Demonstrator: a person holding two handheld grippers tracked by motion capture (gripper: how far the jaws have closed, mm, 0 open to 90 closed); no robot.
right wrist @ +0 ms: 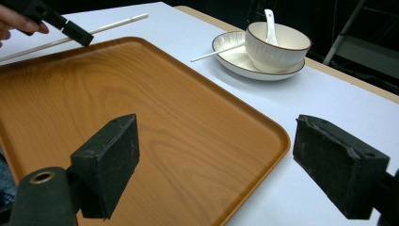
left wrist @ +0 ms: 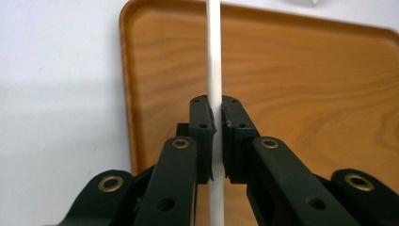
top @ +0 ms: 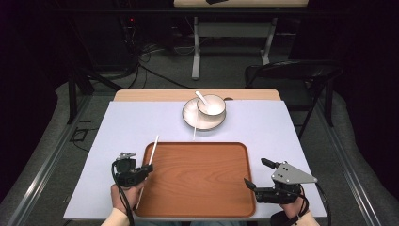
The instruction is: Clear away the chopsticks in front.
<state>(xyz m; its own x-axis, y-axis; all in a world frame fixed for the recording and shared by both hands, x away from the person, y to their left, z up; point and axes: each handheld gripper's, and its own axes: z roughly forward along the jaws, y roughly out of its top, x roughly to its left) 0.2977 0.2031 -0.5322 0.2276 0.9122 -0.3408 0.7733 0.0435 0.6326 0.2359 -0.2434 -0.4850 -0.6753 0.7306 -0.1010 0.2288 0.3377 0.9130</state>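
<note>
Nearest the lens in the left gripper view, the left gripper (left wrist: pixel 217 123) had its two black jaws pinched tight on a white chopstick (left wrist: pixel 214 56), which ran straight up toward twelve o'clock over the left part of the wooden tray (left wrist: pixel 306 80). From the high view that same chopstick (top: pixel 149 162) lay slanted along the tray's (top: pixel 197 179) left rim, at about nine o'clock from the tray's centre, held in the left gripper (top: pixel 146 170). That view also showed the right gripper (top: pixel 259 175) at roughly four o'clock by the tray's right edge, its jaws spread wide and holding nothing; the right gripper view confirmed the wide gap, with bare tray (right wrist: pixel 141 122) between the pads. A second chopstick (top: pixel 194 133) leaned on the plate (top: pixel 189 114) at twelve o'clock beyond the tray, clearer in the right gripper view (right wrist: pixel 214 53). Counted: two chopsticks, one tray, one plate, one bowl (top: pixel 211 106) standing on the plate, one white spoon (top: pixel 202 98) in the bowl, all on the pale table cover (top: pixel 117 136).
</note>
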